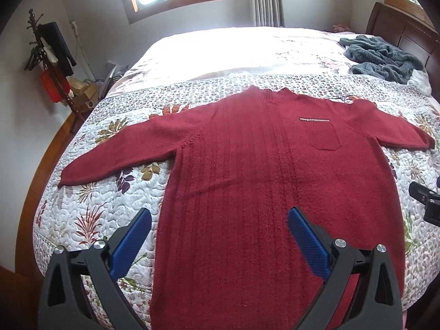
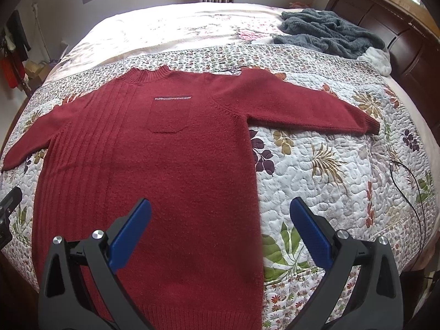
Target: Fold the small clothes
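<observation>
- A dark red knitted sweater (image 1: 247,170) lies flat, sleeves spread, on my floral quilted bedspread (image 1: 110,192).
- My left gripper (image 1: 220,220) hovers above its hem, jaws wide apart, empty.
- My right gripper (image 2: 220,211) likewise.

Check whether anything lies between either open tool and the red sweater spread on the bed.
Nothing visible does. The left tool and right tool hang open directly over the red sweater; only quilt surrounds it.

Black-framed left gripper (image 1: 220,217) and right gripper (image 2: 220,206), blue textured jaws, silver screws.
</observation>
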Action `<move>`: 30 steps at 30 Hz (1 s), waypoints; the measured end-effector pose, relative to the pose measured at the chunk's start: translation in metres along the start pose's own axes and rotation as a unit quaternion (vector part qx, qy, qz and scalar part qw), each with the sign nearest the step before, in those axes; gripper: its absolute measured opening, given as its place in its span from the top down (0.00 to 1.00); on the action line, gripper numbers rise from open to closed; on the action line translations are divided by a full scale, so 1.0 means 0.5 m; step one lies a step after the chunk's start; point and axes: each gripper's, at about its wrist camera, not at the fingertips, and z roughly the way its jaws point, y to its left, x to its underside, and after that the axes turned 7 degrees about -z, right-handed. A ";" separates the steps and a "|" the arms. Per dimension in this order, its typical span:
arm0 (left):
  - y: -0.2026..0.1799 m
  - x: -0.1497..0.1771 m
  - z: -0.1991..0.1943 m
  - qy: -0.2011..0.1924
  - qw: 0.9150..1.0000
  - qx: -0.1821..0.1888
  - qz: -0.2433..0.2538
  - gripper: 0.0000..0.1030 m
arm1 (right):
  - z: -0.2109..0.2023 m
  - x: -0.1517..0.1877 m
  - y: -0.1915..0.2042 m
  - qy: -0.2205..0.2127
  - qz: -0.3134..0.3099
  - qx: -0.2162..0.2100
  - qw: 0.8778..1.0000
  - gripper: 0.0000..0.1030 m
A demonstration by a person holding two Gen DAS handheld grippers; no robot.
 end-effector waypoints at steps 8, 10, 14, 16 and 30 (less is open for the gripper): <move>0.012 0.003 0.005 -0.002 1.000 0.010 -0.015 0.04 | 0.000 -0.001 0.002 0.000 -0.002 0.001 1.000 0.03; 0.012 0.003 0.006 -0.002 1.000 0.009 -0.014 0.04 | 0.000 -0.001 0.002 0.000 -0.002 0.001 1.000 0.03; 0.011 0.003 0.006 -0.002 1.000 0.009 -0.013 0.04 | 0.000 -0.002 0.003 0.000 -0.002 0.001 1.000 0.03; 0.010 0.003 0.007 -0.002 1.000 0.009 -0.013 0.04 | 0.001 -0.003 0.004 0.000 -0.001 0.000 1.000 0.03; -0.026 -0.066 0.099 0.014 0.999 0.011 -0.028 0.04 | 0.177 -0.061 -0.311 0.073 0.160 -0.053 0.983 0.03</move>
